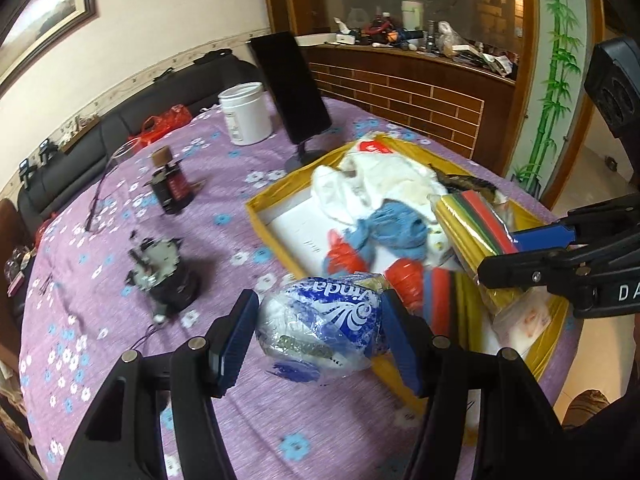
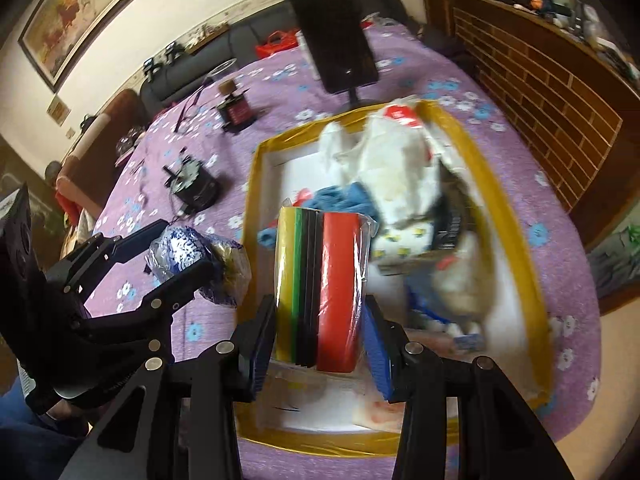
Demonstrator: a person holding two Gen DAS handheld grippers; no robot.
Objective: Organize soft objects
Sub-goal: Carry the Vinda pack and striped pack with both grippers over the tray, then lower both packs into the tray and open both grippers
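Note:
My left gripper (image 1: 318, 334) is shut on a blue-and-white Vinda tissue pack (image 1: 324, 324) and holds it above the purple floral tablecloth, just left of the yellow-rimmed box (image 1: 260, 216). It also shows in the right wrist view (image 2: 180, 256) with the tissue pack (image 2: 180, 248). My right gripper (image 2: 320, 344) is shut on a plastic-wrapped pack of coloured sponges (image 2: 320, 280) and holds it over the near part of the box (image 2: 256, 184). In the left wrist view the right gripper (image 1: 496, 258) holds the sponge pack (image 1: 476, 224). The box holds white cloths (image 1: 380, 184), a blue cloth (image 1: 396, 228) and red items.
On the tablecloth left of the box stand two small dark mechanical parts (image 1: 166, 280) (image 1: 172, 188), a white jar (image 1: 246, 114) and a black panel on a stand (image 1: 292, 88). A dark sofa (image 1: 120, 132) and a cluttered wooden counter (image 1: 420, 60) lie behind the table.

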